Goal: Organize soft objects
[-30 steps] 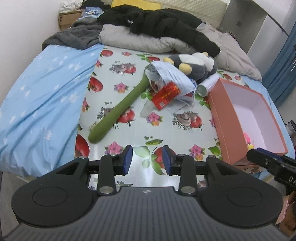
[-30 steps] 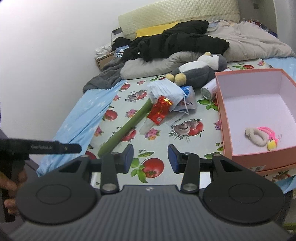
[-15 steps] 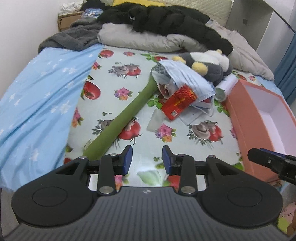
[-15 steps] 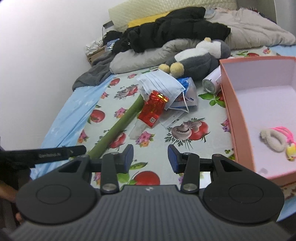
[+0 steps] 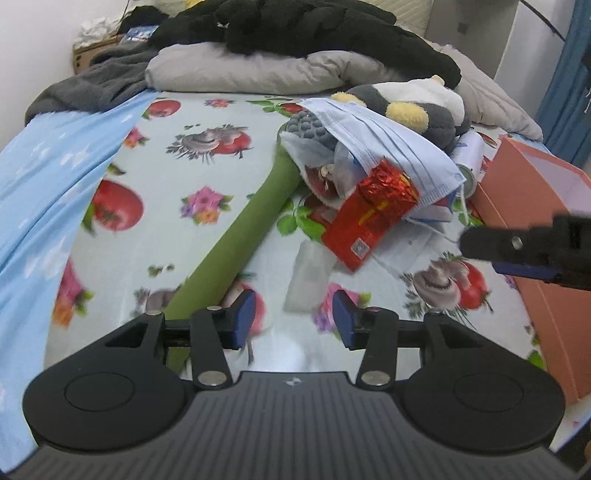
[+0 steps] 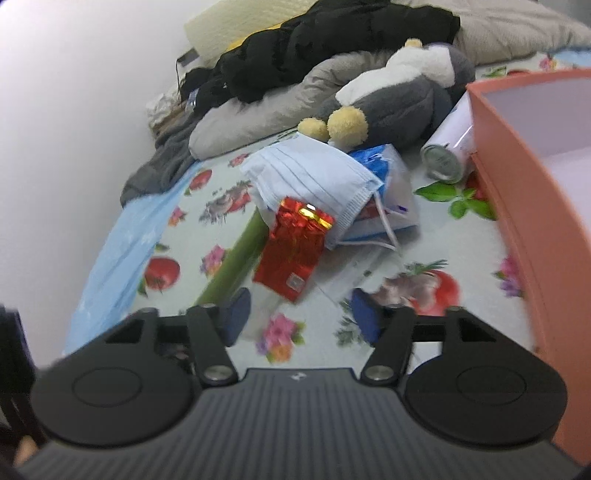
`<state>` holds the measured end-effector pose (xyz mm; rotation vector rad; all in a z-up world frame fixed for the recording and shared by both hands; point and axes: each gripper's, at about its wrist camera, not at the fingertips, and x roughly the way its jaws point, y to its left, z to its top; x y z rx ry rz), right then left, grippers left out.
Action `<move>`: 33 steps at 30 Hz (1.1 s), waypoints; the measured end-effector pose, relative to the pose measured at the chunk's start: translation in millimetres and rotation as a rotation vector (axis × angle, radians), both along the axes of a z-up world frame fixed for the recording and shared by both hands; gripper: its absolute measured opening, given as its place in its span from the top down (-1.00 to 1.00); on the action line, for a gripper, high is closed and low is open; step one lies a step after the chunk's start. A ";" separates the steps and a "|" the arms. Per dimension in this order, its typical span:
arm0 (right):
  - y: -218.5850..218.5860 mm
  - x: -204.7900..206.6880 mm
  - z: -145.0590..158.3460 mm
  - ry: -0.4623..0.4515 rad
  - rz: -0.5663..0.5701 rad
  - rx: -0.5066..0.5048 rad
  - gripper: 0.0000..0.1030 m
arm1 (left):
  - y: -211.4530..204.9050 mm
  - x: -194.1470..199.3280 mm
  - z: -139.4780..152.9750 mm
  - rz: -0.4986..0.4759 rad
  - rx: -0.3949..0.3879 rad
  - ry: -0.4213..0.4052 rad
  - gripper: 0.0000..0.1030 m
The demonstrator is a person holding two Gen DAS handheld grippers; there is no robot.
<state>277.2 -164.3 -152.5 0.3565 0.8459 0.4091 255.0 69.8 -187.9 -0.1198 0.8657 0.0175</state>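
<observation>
Surface: bed covered by a fruit-and-flower print sheet (image 5: 207,155); light blue blanket (image 5: 40,177) along its left side, against a white wall (image 6: 74,110). Head of bed piled with grey quilt (image 5: 236,72), black jacket (image 5: 303,29) on top, dark grey garment (image 5: 88,86) at the corner.

Landmark = red foil packet (image 5: 369,218), mid-sheet. Blue face mask (image 5: 384,144) drapes over its far end. Long green plush stem (image 5: 243,229) runs from just left of the packet toward the near edge. Grey-and-white plush toy (image 5: 413,105) lies beyond the packet, against the quilt. White can (image 6: 448,151) on its side, right of the packet, touching the orange box (image 6: 517,206). Small clear sachet (image 5: 308,277) just nearer than the packet.

Open room: bare sheet left of the stem and in front of the packet; box wall closes the right side.

Left gripper (image 5: 293,319): jaws have just been opening, about half spread, nothing between them, above the near end of the stem. Right gripper (image 6: 299,314): jaws likewise just opening, wider, empty, just short of the packet
</observation>
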 end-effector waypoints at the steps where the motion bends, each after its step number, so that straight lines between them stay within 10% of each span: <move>1: 2.6 6.0 -3.9 0.007 -0.005 0.017 -0.28 | 0.5 4.9 -4.2 -0.003 -0.009 0.002 -0.01; 17: 41.5 84.9 -63.9 0.151 -0.060 0.103 -0.28 | 3.5 54.8 -50.5 -0.076 -0.077 0.011 -0.01; 22: 48.9 93.9 -75.1 0.164 -0.072 0.120 -0.27 | 6.7 59.9 -52.0 -0.070 -0.104 0.011 0.33; 29: 49.2 93.1 -73.5 0.157 -0.054 0.105 0.57 | 9.9 53.6 -44.5 -0.043 -0.141 0.016 0.67; 33: 45.4 85.5 -66.6 0.155 -0.040 0.107 0.71 | 14.8 46.4 -41.1 -0.008 -0.161 0.031 0.69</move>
